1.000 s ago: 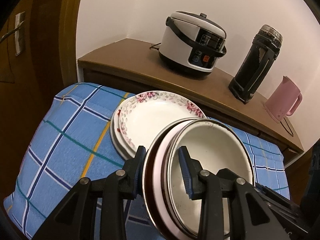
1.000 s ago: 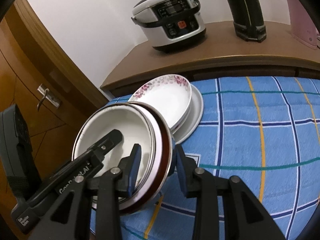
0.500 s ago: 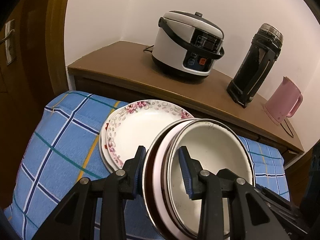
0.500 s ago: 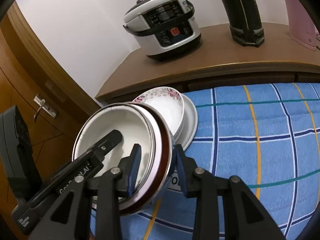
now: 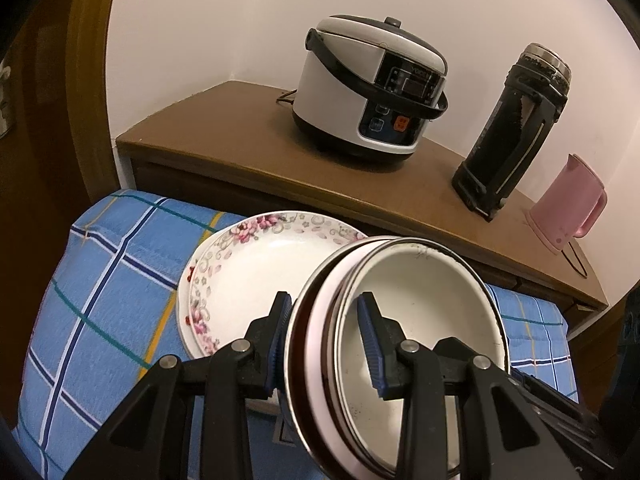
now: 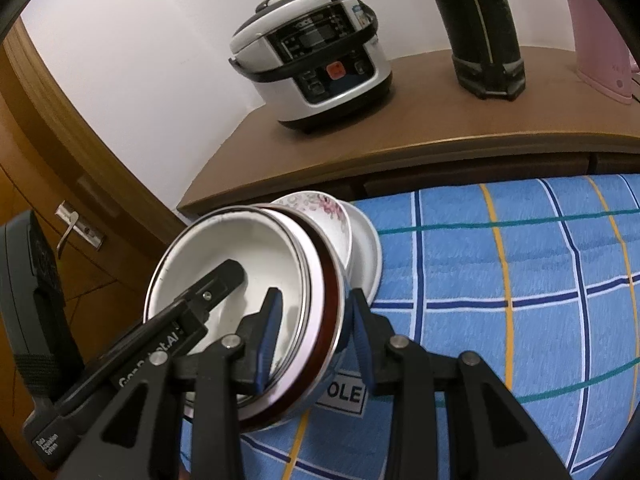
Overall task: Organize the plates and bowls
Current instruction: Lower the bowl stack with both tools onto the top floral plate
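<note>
Both grippers, left gripper (image 5: 325, 336) and right gripper (image 6: 314, 330), are clamping the nested bowls (image 5: 400, 320); lowering evenly onto the floral plate (image 5: 256, 264) at 11 o'clock looks wisest.

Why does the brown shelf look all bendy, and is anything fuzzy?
Left wrist view: the round lens bows the wooden counter, corners go black, and the rice cooker looks sharp. Right wrist view: same curving on the checked cloth; only the flask and pink kettle get cut off at the top edge.
</note>
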`<control>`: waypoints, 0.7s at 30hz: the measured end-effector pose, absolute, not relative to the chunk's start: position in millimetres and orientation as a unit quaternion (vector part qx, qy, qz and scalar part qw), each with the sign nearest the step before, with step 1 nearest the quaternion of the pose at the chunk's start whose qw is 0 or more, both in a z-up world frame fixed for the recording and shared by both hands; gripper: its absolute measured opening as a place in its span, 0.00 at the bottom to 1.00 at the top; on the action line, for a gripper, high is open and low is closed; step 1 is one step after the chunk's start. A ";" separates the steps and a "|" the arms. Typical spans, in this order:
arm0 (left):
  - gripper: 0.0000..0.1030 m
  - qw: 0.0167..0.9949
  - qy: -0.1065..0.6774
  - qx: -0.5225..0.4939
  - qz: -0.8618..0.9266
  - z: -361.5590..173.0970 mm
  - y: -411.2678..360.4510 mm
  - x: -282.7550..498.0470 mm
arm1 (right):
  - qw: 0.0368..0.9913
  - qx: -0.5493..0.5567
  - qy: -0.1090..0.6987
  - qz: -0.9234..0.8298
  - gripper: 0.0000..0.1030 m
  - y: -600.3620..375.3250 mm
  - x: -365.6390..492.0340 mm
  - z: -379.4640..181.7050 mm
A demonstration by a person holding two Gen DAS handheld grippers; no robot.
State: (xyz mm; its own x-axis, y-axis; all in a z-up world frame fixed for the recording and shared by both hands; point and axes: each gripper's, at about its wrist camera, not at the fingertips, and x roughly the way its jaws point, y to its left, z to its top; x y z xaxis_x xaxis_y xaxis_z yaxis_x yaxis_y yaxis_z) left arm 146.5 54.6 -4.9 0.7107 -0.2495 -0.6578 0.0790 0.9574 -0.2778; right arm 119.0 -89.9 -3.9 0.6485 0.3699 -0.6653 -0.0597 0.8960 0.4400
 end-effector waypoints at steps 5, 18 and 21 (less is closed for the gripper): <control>0.36 0.916 0.373 -0.122 -0.088 -4.7 55.0 158.8 | 0.888 0.191 0.400 0.120 0.33 -90.6 130.3 -2.1; 0.36 0.907 0.391 -0.133 -0.080 -15.1 56.4 187.8 | 0.884 0.193 0.409 0.113 0.33 -89.2 162.7 -9.9; 0.36 0.906 0.392 -0.135 -0.080 -16.8 57.2 190.8 | 0.883 0.194 0.412 0.114 0.33 -89.3 167.6 -11.7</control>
